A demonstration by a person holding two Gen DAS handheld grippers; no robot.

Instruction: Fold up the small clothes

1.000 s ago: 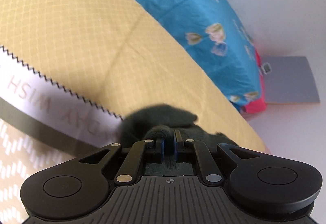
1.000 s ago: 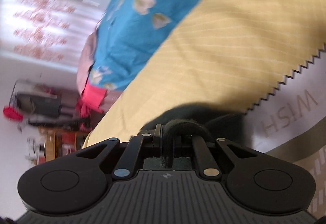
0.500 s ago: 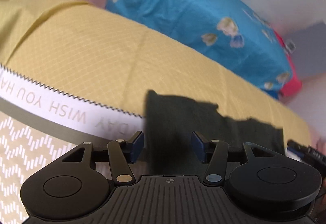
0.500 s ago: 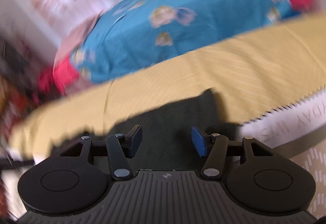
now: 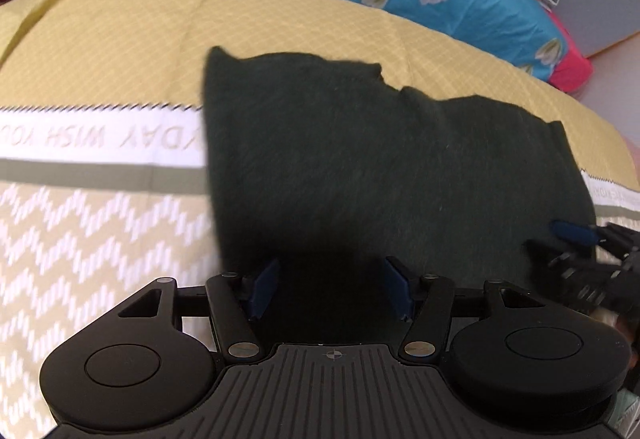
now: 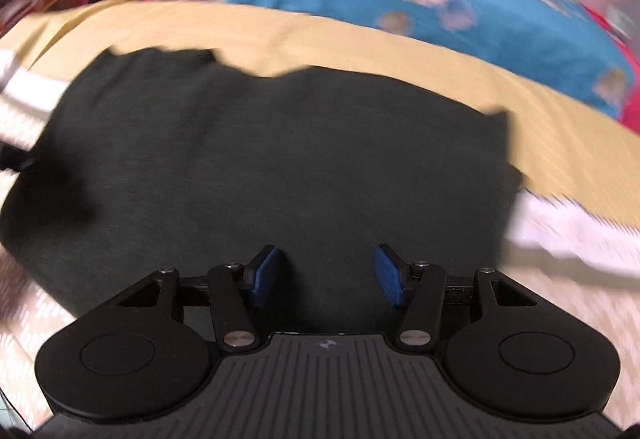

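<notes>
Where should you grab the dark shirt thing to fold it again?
Probably the two near corners of the dark garment, which lies flat on the yellow bedspread. Slide each gripper's fingers under the near edge from the person's side, then lift.

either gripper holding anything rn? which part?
Nothing held. Left gripper and right gripper both have jaws wide open, empty, above the dark garment, which lies flat on the bedspread.
</notes>
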